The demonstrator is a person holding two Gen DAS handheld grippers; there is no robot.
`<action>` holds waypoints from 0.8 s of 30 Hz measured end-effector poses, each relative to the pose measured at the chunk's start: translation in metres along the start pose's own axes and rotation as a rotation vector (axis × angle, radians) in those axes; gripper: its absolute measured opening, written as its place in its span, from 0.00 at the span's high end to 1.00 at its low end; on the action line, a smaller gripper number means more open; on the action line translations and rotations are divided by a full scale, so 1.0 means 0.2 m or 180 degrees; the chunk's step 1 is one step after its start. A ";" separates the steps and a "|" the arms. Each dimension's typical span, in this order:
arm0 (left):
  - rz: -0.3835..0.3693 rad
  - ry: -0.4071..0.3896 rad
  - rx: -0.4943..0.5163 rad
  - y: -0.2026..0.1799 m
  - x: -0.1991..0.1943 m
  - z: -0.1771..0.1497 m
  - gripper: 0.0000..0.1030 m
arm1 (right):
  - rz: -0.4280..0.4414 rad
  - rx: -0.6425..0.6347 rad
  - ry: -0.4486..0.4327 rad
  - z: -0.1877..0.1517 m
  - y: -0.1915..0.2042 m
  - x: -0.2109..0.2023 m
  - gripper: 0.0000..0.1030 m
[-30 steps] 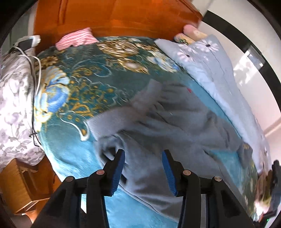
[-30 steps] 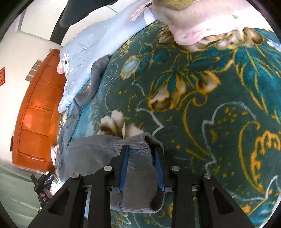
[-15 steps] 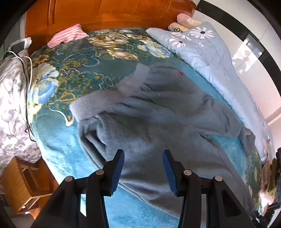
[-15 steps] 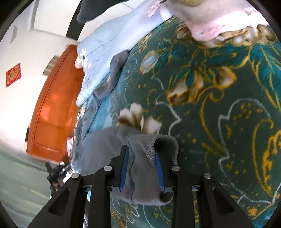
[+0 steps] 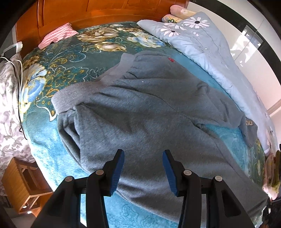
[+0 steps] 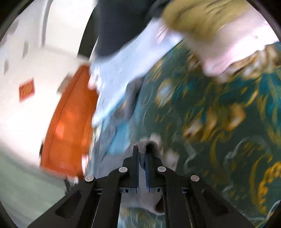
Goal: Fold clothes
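Note:
Grey fleece trousers (image 5: 144, 112) lie spread across the teal floral blanket (image 5: 52, 73), waistband toward the headboard, one leg running to the lower right. My left gripper (image 5: 143, 159) is open and empty, just above the near leg. My right gripper (image 6: 142, 156) is shut on the grey ribbed leg cuff (image 6: 151, 145) and holds it lifted off the blanket; that view is motion-blurred.
A light blue daisy quilt (image 5: 207, 42) lies along the right side. A pink striped cloth (image 5: 58, 34) sits by the wooden headboard (image 5: 98, 8). A wooden stool (image 5: 22, 182) stands at lower left. Pink and olive clothes (image 6: 219, 38) lie at the bed's far end.
My right gripper has clamped tight on the cuff and is swinging fast, blurring its view. My left gripper has moved over the trousers' leg, still open.

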State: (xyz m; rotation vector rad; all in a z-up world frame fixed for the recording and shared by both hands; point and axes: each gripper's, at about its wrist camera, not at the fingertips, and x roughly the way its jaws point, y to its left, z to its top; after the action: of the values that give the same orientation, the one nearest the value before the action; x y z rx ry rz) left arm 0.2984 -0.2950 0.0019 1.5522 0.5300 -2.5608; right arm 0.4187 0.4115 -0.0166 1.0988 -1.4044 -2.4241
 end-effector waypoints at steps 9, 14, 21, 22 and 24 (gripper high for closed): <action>-0.0053 -0.0135 -0.0213 0.14 -0.02 0.06 0.52 | -0.0553 0.0214 0.0187 -0.01 -0.11 0.16 0.94; -0.0001 -0.0305 -0.0463 0.35 -0.10 0.10 0.52 | -0.0699 0.0130 0.0125 -0.01 -0.04 0.07 0.88; 0.0086 -0.0336 -0.0998 0.66 -0.09 0.11 0.49 | -0.0907 0.0203 0.0024 -0.12 -0.03 -0.15 0.71; 0.0099 -0.0323 -0.1048 0.68 -0.07 0.11 0.49 | -0.0888 0.0256 0.0079 -0.17 -0.04 -0.15 0.70; 0.0121 -0.0295 -0.1147 0.72 -0.03 0.12 0.49 | -0.0825 0.0399 0.0162 -0.25 -0.09 -0.16 0.67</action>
State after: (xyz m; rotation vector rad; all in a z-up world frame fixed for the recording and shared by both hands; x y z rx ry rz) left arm 0.3194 -0.4387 -0.0187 1.3009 0.8826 -2.3303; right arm 0.4797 0.4005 -0.0292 1.4438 -1.4995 -2.4832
